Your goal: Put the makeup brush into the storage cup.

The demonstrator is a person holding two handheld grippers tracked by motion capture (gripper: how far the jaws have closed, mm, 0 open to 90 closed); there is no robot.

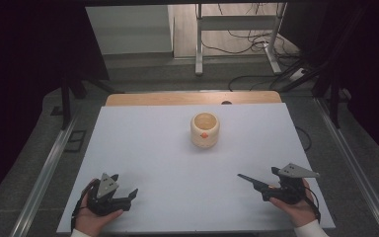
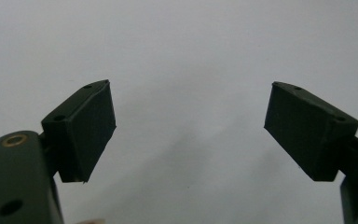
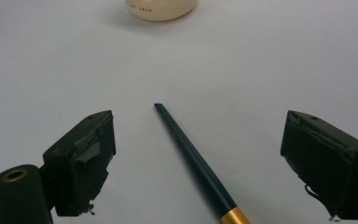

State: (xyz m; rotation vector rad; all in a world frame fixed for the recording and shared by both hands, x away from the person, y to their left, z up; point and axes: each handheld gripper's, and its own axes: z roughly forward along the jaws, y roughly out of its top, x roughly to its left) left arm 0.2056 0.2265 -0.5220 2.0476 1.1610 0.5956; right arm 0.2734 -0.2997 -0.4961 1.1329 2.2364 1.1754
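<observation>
While both claws sit wide with no grip, the job looks barely begun.

I read the right gripper [image 1: 256, 183] at the near right of the white table [image 1: 143, 148]: jaws spread, a dark pencil [image 3: 191, 154] with a gold band lying on the table between them, pads clear of it. It straddles the pencil, so my guess is that's the setup for a pinch. Left gripper [image 1: 128, 195] rests near left, jaws spread over bare table, likely parked until needed. Cream cup [image 1: 205, 129] stands upright toward the far middle, well apart from both, open mouth up, probably where the pencil goes. Cup has a small orange mark on its near side and reddish lettering low on the wall; too blurred to read for certain.
</observation>
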